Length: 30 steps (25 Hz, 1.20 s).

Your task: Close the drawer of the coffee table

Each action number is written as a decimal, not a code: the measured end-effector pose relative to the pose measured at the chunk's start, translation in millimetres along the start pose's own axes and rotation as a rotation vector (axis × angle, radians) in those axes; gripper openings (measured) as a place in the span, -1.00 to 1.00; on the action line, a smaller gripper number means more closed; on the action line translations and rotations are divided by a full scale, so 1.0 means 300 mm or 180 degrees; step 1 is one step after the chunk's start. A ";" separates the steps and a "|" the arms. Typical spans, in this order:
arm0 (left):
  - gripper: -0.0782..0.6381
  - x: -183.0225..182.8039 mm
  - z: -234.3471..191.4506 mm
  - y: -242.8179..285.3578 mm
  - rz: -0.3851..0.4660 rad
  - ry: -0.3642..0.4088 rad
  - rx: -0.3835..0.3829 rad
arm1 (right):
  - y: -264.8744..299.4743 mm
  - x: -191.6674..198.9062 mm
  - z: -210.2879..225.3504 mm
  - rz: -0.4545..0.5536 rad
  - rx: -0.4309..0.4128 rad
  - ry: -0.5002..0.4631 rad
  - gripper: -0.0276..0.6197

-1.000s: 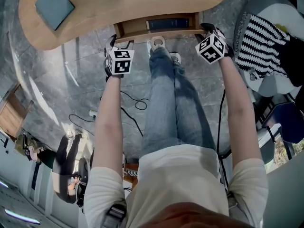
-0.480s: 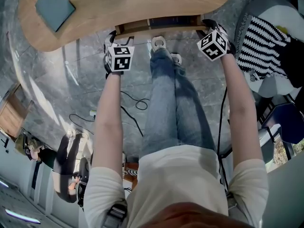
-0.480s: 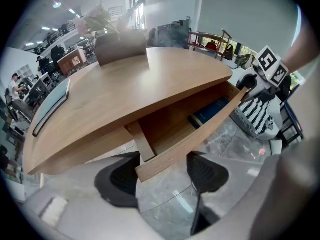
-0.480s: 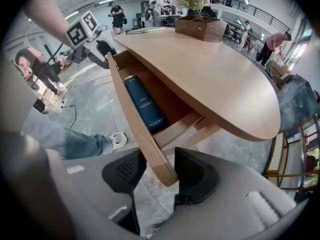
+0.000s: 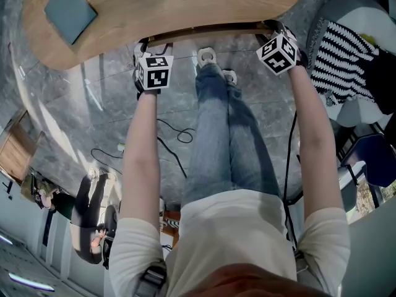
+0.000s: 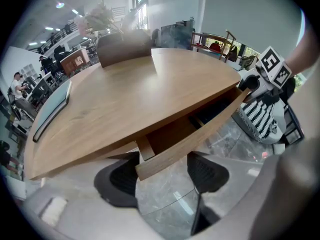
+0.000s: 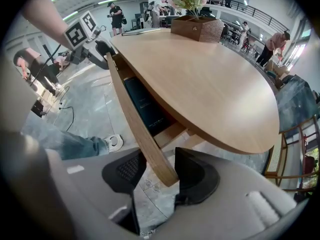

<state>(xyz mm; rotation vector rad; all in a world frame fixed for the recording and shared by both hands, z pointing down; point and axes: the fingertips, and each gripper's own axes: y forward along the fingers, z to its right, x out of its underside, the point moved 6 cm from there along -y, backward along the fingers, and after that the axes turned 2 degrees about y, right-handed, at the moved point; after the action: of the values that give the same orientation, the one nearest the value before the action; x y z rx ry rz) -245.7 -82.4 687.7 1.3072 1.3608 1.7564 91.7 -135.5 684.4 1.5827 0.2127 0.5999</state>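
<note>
Left hand-held gripper (image 6: 162, 176): jaws apart, straddling the left end of the drawer (image 6: 190, 139) front. The wood lies against the left-hand pad. A clear gap of floor shows before the other pad, so nothing is clamped.

Right hand-held gripper (image 7: 160, 176): jaws set on the opposite end of the same front panel, at lower centre of its own view. A pad sits against each face, and I can see no gap on either side, so I read it as gripping the panel.

Both point steeply down, one at each end of the drawer, at the near edge of the coffee table (image 5: 167, 5).

Drawer position: from the head view only a thin wooden strip shows under the surface's edge, at top centre of the frame, so it is nearly in. The gripper views show it out by a narrow slot, with a dark book (image 7: 145, 106) lying inside.

On the surface: a flat grey-blue pad (image 5: 70, 10) at upper left of the head view, and a wooden planter box (image 7: 197, 28) at the far end, at the top of the right gripper view.

The person stands close in jeans, with white shoes (image 5: 206, 55) just below the drawer strip. The floor (image 5: 93, 104) is grey marble with a black cable (image 5: 167, 135) trailing over it. A black-and-white striped cloth (image 5: 340, 48) lies at the right edge of the frame.
</note>
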 end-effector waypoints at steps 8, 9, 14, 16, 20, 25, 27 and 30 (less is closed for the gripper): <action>0.08 -0.016 -0.022 0.007 0.0063 -0.0236 -0.0065 | 0.004 -0.027 0.028 0.0044 0.0031 0.0040 -0.36; 0.08 -0.017 -0.023 0.008 0.0075 -0.0256 -0.0069 | 0.004 -0.028 0.030 0.0055 0.0038 0.0055 -0.36; 0.08 -0.017 -0.030 0.022 0.0080 -0.0384 -0.0058 | 0.008 -0.031 0.046 0.0107 0.0073 0.0145 -0.33; 0.08 -0.025 -0.031 0.015 0.0078 -0.0411 -0.0050 | 0.008 -0.031 0.047 0.0123 0.0084 0.0197 -0.32; 0.08 -0.030 -0.024 0.005 0.0093 -0.0453 -0.0046 | 0.002 -0.021 0.049 0.0168 0.0115 0.0323 -0.28; 0.08 -0.039 -0.037 0.011 0.0131 -0.0533 -0.0067 | 0.006 -0.031 0.066 0.0209 0.0180 0.0443 -0.25; 0.08 -0.041 -0.040 0.013 0.0136 -0.0544 -0.0072 | 0.007 -0.034 0.070 0.0219 0.0187 0.0483 -0.24; 0.08 -0.052 -0.037 0.006 0.0186 -0.0647 -0.0089 | 0.002 -0.029 0.073 0.0251 0.0251 0.0591 -0.20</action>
<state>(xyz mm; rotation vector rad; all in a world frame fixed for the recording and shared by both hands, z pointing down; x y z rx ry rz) -249.7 -100.8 683.8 1.4789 1.1922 1.6238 95.1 -158.9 683.0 1.6175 0.3171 0.8097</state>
